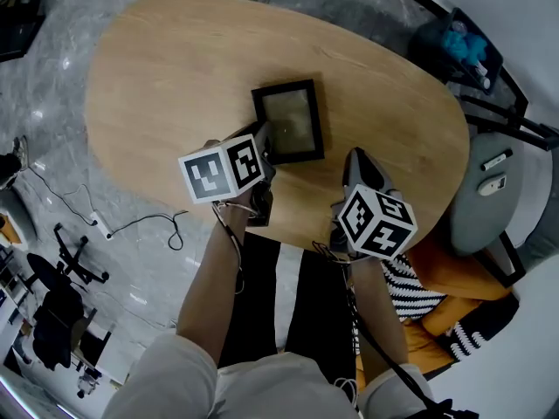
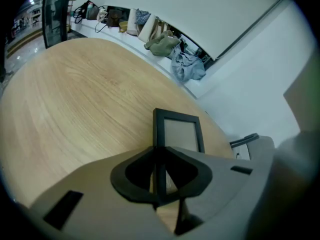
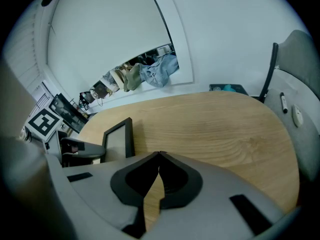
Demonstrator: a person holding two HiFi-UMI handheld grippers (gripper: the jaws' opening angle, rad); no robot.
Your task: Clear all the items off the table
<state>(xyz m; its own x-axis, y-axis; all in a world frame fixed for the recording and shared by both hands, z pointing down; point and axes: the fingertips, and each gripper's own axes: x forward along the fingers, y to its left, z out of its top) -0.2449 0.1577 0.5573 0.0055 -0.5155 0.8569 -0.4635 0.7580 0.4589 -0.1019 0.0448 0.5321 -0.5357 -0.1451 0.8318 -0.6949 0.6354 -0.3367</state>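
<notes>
Only the picture frame [image 1: 289, 120] lies on the table [image 1: 175, 77], near my edge and not yet lifted. My left gripper [image 1: 265, 147] is clamped on its near left border, while my right gripper [image 1: 360, 166] is closed on nothing beside it. Carrying the frame away is what's left.

picture frame [image 1: 288, 120]: black | table [image 1: 175, 77]: pale wood grain | floor [image 1: 52, 147]: grey marbled
</notes>
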